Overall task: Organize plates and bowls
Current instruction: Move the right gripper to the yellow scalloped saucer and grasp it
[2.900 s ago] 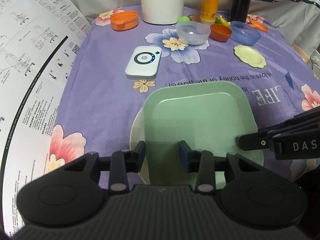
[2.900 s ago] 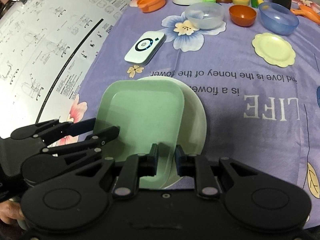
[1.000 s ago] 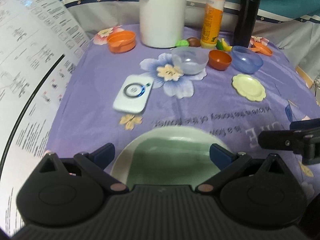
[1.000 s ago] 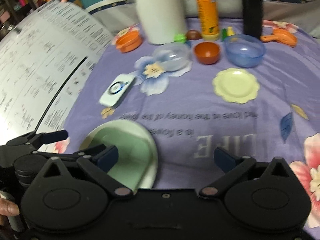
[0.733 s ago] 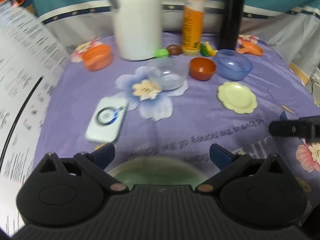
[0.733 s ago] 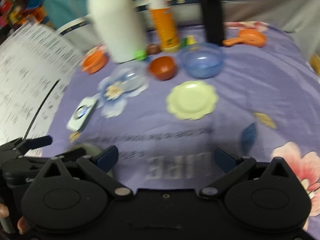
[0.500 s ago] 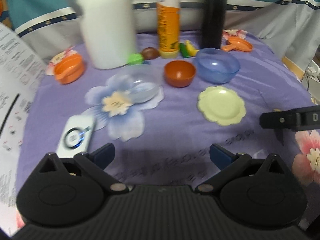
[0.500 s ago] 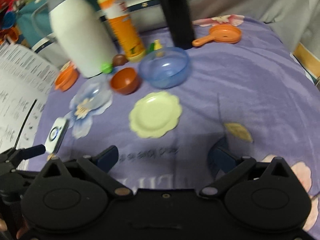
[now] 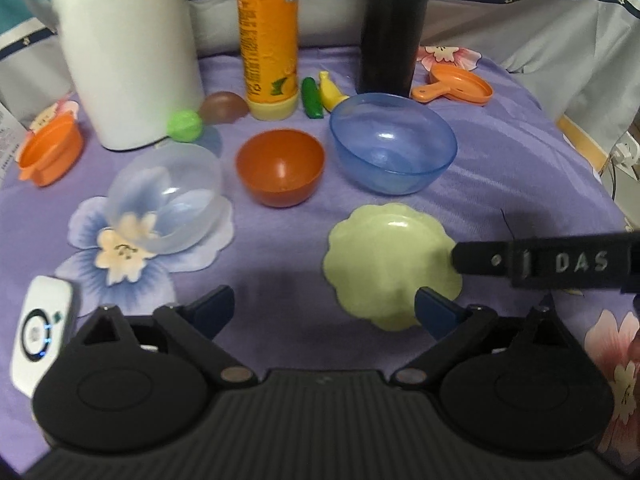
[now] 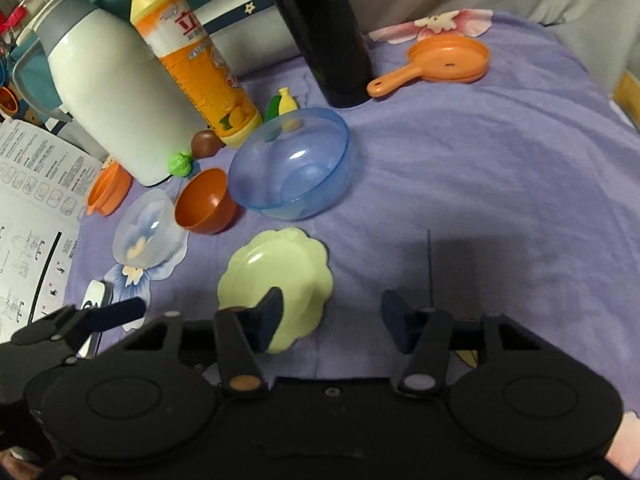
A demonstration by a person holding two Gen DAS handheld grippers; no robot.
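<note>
A small pale yellow scalloped plate [image 9: 390, 268] [image 10: 280, 280] lies on the purple cloth. Behind it stand a blue bowl [image 9: 394, 148] [image 10: 292, 164], a red-brown bowl [image 9: 280, 172] [image 10: 206, 202] and a clear bowl [image 9: 164, 196] [image 10: 144, 228]. My left gripper [image 9: 326, 310] hovers wide, its jaws closing slightly, and its right finger overlaps the plate's near edge. My right gripper [image 10: 332, 318] has its jaws closing, with its left finger over the plate and the plate's right rim between them. No pad visibly presses on anything.
A white jug [image 9: 128, 52], an orange bottle [image 9: 268, 36] and a black flask [image 9: 394, 24] line the back. An orange toy pan [image 10: 444, 60], an orange cup [image 9: 50, 152], toy food [image 9: 320, 96] and a white device [image 9: 38, 328] lie around. A printed sheet [image 10: 28, 200] is at the left.
Both grippers have moved forward from the green square plate, now out of view, to the small yellow plate. The right jaws have narrowed from wide open.
</note>
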